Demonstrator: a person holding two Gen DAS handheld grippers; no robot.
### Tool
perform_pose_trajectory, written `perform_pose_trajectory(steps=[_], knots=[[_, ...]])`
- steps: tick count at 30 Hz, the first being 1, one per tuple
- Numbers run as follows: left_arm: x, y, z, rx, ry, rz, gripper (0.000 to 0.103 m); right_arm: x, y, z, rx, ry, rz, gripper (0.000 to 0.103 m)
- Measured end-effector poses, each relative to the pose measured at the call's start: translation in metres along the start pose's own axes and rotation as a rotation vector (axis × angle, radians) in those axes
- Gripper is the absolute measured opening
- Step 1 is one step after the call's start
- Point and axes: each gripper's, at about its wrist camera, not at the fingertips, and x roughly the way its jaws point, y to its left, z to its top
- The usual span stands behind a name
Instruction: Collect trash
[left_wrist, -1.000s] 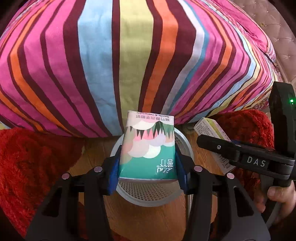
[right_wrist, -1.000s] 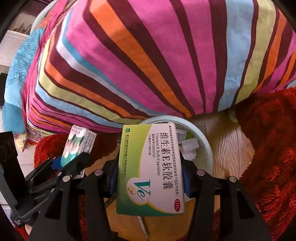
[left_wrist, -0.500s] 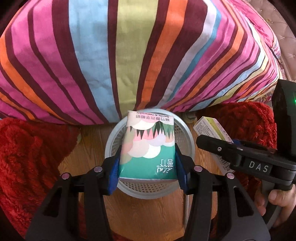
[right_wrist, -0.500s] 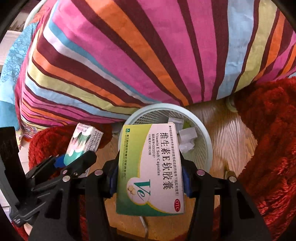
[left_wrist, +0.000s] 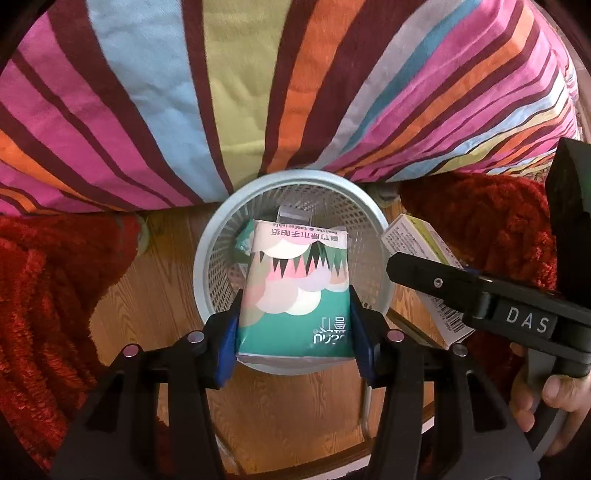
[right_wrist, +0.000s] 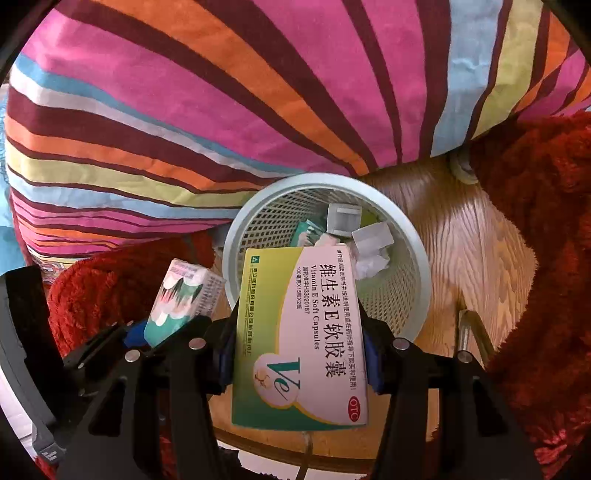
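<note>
Trash: one tissue pack (left_wrist: 295, 291), one capsule box (right_wrist: 299, 332), one basket (left_wrist: 210, 258).

- The tissue pack (left_wrist: 293, 291) covers much of the mesh bin's (left_wrist: 373, 218) inside.
- The capsule box (right_wrist: 301, 332) hides the bin's near rim.
- The hand (left_wrist: 543, 406) is cut off at the picture's edge.
</note>
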Motion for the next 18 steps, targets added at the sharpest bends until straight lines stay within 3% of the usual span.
perform_pose_trajectory(steps=[18], knots=[[0.031,0.000,0.006,-0.042,0.122,-0.011,0.050,0.036,-0.005,0.007,0.069,0.104,-0.033,0.051]])
